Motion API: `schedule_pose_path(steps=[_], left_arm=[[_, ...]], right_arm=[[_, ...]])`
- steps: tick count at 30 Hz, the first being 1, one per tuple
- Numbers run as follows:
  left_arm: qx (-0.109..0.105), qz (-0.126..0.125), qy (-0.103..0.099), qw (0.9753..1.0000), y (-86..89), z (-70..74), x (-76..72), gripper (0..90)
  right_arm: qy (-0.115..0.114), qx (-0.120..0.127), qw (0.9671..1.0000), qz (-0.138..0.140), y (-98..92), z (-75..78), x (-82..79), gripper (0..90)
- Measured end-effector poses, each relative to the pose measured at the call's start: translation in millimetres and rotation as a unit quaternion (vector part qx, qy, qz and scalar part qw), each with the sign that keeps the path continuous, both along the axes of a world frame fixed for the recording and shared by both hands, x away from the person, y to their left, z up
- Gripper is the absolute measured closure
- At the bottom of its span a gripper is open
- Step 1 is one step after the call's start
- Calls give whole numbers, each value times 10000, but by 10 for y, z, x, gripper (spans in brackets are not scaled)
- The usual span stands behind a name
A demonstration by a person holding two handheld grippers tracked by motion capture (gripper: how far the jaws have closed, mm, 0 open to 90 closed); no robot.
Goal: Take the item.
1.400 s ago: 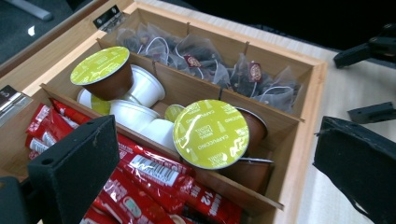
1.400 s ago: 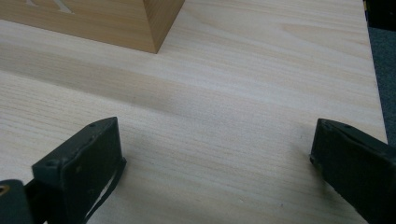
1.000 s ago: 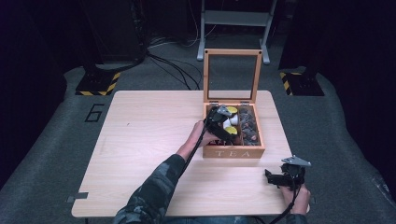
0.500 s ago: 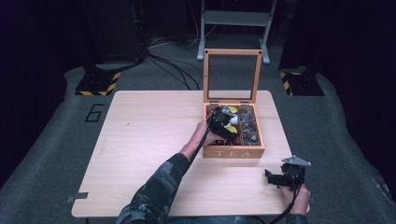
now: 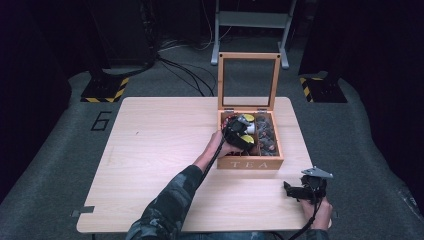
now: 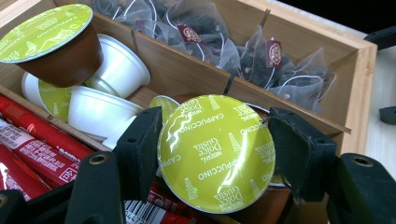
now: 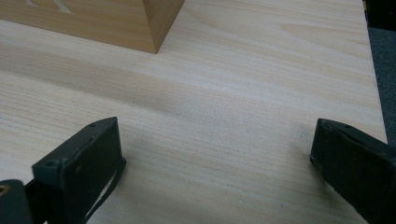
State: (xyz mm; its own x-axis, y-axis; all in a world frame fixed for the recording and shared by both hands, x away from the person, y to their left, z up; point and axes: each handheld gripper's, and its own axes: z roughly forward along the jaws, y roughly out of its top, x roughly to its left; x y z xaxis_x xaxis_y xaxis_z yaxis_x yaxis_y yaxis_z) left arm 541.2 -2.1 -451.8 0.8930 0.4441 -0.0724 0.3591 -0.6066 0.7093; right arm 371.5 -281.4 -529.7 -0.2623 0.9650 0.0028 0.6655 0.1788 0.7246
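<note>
**Over the tea box: left tongs now bracket a capsule**

Over the box's near-left compartment, the left tongs (image 6: 212,149) stand slightly nearer the front wall than a second ago, jaws against both sides of a green-lidded cappuccino capsule (image 6: 215,151), pinching it among the other capsules (image 6: 100,109). Judged: the grasp is made and lifting comes next. Tea bags (image 6: 261,60) fill the neighbouring compartment of the wooden tea box (image 5: 250,162). At the bench's (image 7: 243,93) near-right corner, the right tongs (image 7: 217,172) have stayed put, spread wide, empty.
</note>
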Motion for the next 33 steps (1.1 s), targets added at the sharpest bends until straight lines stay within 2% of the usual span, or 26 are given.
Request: schedule_pose_path(steps=[6, 12, 19, 27, 33], left_arm=[[58, -9, -80, 10000, -9, 5, -19, 377], [-40, -7, -135, 9999, -8, 14, -50, 379], [-156, -56, -192, 9997, 22, 107, -96, 380], [-189, -44, -252, 9995, 77, 194, -129, 381], [-284, 26, -337, 9990, 122, 289, -173, 381]], right_arm=[[4, 6, 10000, -8, 1, 0, 0, 15], [-1, -3, 10000, -9, 1, -1, 0, 15], [9, -49, 10000, 44, -8, 0, -1, 15], [14, -43, 10000, 36, -6, 0, -2, 15], [12, -41, 10000, 34, -6, 0, -2, 15]])
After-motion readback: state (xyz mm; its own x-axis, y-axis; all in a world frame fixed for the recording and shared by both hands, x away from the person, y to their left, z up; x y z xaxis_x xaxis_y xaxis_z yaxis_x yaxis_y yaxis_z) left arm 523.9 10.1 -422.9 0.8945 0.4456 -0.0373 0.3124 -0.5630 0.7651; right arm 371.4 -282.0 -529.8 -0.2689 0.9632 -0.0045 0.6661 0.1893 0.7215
